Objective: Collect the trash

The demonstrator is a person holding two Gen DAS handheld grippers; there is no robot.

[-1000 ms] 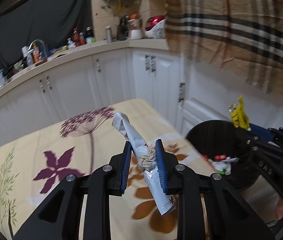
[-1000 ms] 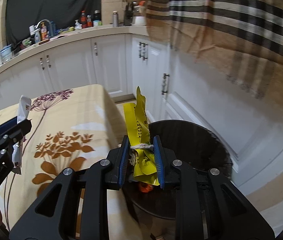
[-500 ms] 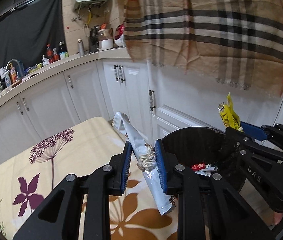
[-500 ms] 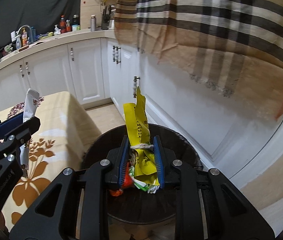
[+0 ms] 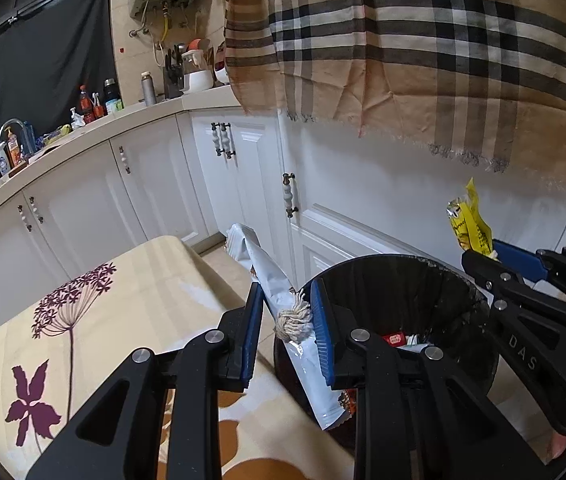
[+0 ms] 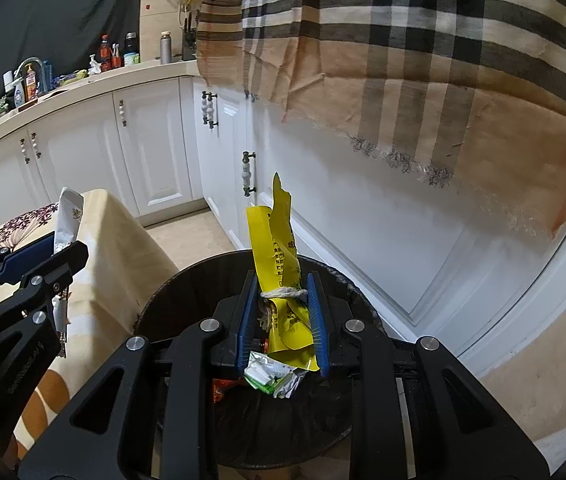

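White kitchen cabinets (image 5: 155,184) curve behind us, a plaid cloth (image 5: 423,60) hanging over them on the right and a cluttered countertop (image 5: 83,132) running off to the left. Below us stands a table with a floral tablecloth (image 5: 103,308), and just beside its edge a black trash bin (image 6: 187,292) lined with a dark bag, crumpled wrappers already lying at its bottom. Our left gripper (image 5: 287,320) has its blue pads clamped on a white wrapper (image 5: 267,276) with a knot of twine at the pinch point; the wrapper stands tilted, its lower end over the bin's near rim. Our right gripper (image 6: 281,300) is closed on a yellow wrapper (image 6: 277,240), also bound with twine, held upright directly above the bin's opening.
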